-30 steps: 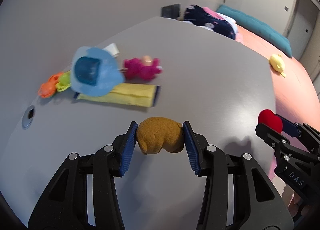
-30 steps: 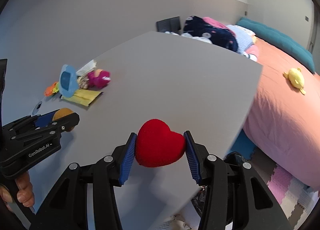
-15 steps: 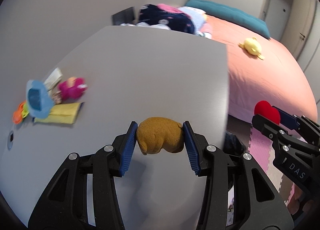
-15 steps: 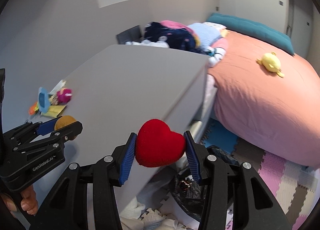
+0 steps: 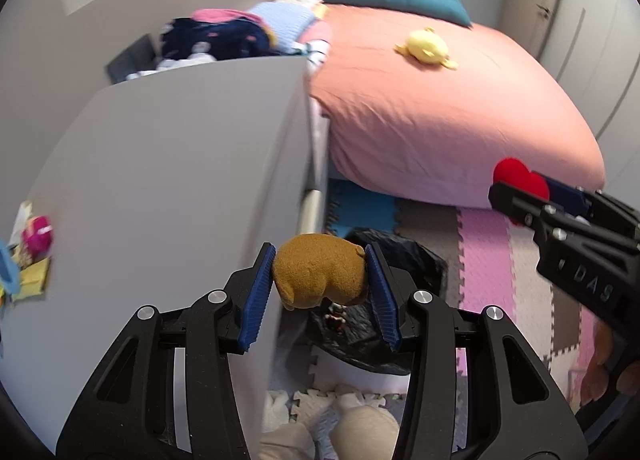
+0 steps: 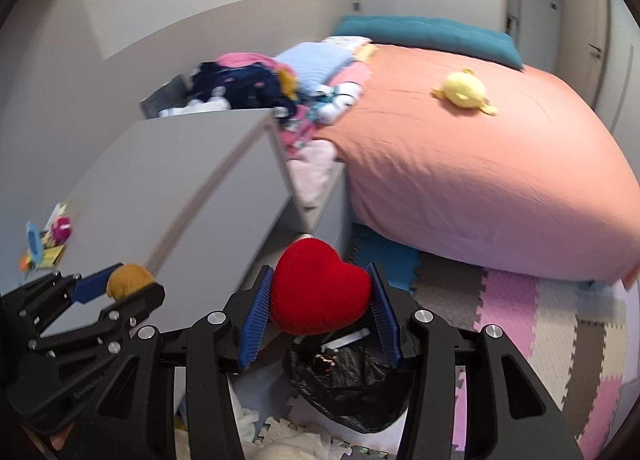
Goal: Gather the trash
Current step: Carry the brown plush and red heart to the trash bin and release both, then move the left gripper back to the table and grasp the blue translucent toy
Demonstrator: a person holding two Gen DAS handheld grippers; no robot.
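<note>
Right gripper (image 6: pixel 320 302) clamps red heart (image 6: pixel 318 292), left gripper (image 5: pixel 322 278) clamps brown plush (image 5: pixel 320 276); black trash bag (image 6: pixel 348 384) sits directly below both, right slightly nearer.

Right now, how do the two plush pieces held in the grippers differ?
The brown plush in the left gripper is tan and lumpy, animal-like; the red heart in the right gripper is bright red and a clean heart shape. The heart bulges taller above its jaws than the brown plush does. Both are fuzzy, clamped between blue pads, above the black trash bag.
</note>
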